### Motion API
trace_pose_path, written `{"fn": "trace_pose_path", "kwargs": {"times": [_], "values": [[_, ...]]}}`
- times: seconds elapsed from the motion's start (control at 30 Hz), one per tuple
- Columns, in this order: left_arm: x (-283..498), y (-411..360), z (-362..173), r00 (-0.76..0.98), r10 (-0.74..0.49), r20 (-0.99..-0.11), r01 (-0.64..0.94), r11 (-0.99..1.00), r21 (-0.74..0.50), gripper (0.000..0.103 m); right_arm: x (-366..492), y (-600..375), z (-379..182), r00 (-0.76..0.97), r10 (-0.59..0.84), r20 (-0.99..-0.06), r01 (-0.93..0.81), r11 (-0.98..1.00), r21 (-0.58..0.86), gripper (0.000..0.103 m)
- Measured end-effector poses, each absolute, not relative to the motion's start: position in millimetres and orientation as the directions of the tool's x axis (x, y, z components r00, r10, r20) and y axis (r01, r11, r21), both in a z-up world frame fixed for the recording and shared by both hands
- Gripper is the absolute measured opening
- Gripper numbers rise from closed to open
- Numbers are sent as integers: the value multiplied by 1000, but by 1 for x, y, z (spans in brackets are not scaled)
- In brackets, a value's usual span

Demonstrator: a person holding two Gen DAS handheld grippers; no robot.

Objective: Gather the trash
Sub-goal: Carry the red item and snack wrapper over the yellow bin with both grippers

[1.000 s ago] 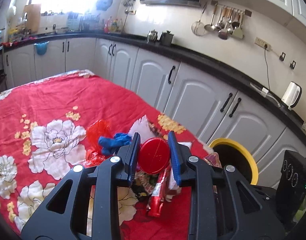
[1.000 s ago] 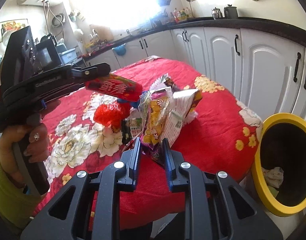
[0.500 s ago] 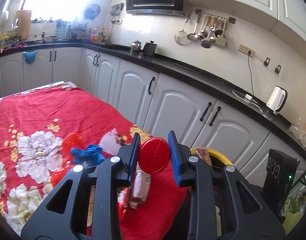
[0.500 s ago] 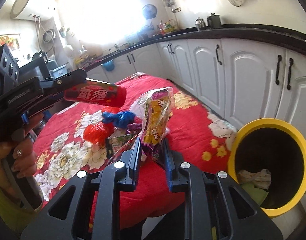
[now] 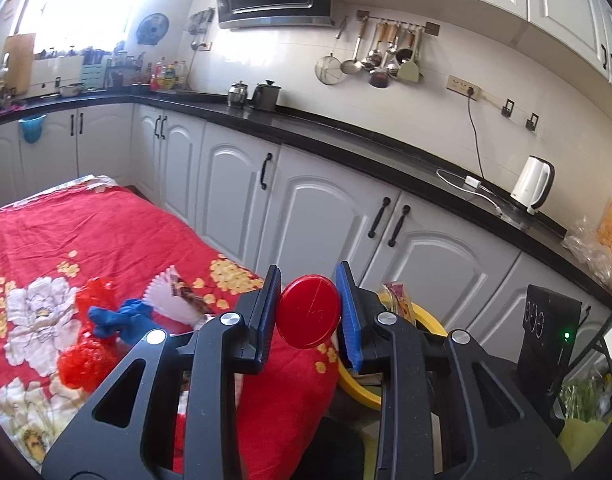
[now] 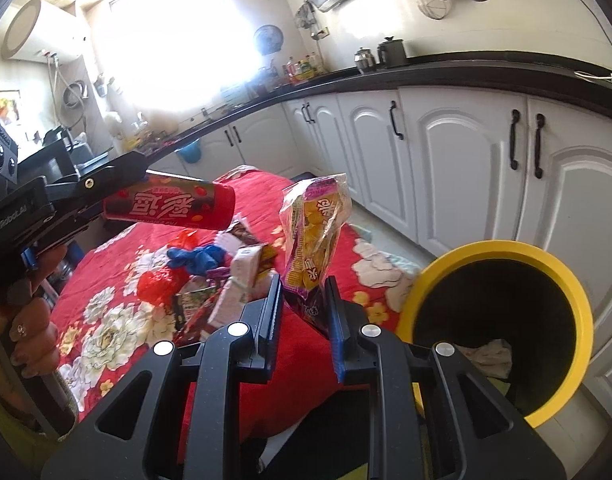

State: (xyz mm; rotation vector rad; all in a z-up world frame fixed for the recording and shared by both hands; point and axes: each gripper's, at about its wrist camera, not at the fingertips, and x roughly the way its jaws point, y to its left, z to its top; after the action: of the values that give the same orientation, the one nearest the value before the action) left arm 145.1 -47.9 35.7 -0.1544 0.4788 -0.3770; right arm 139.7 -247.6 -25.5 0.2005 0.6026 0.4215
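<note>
Trash filled both grippers above the table's near edge. The left gripper (image 5: 309, 315) had its jaws clenched on a red can (image 5: 308, 311), seen end-on in its own camera and from the side in the right wrist view, where it (image 6: 170, 206) lay level in the air over the table (image 6: 306, 344). The hand (image 6: 30, 336) around that gripper's handle showed at the left edge of the same view. The right gripper (image 6: 304, 314) grasped a yellow and purple snack bag (image 6: 313, 236) by its lower end, so the bag stood upright above the blue finger pads (image 6: 337, 332).

A yellow-rimmed bin (image 6: 501, 252) stood on the floor just beside the table's right edge, in front of the white cabinets (image 6: 457, 168); some crumpled paper (image 6: 487, 358) lay inside it. In the left wrist view only part of the bin's rim (image 5: 427, 316) showed behind the gripper.

More litter lay on the red flowered tablecloth (image 5: 86, 232) near the near right corner: a blue glove (image 5: 120, 320), a crumpled red plastic bag (image 5: 86, 356), a white fan-shaped wrapper (image 5: 174, 292), and a pale carton (image 6: 238, 280) beside several smaller wrappers (image 6: 194, 304). A white kettle (image 5: 531, 186) stood on the black counter (image 5: 345, 132) behind.
</note>
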Motion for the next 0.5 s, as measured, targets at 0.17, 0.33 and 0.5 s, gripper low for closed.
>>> {"fn": "trace_pose_path", "kwargs": {"times": [0.17,0.33,0.5], "values": [[148,-63,33,807,-411,-424,343,911,-231,22,140,-267,-26,761,409,-503,-286,908,306,20],[151,-81,30,792,-435,-428,372,900,-226,22,141,-286,-27,776,380,-504,-247,918,311,20],[153,-95,28,779,-452,-434,392,892,-224,22,140,-304,-30,790,349,-504,-210,926,312,20]]}}
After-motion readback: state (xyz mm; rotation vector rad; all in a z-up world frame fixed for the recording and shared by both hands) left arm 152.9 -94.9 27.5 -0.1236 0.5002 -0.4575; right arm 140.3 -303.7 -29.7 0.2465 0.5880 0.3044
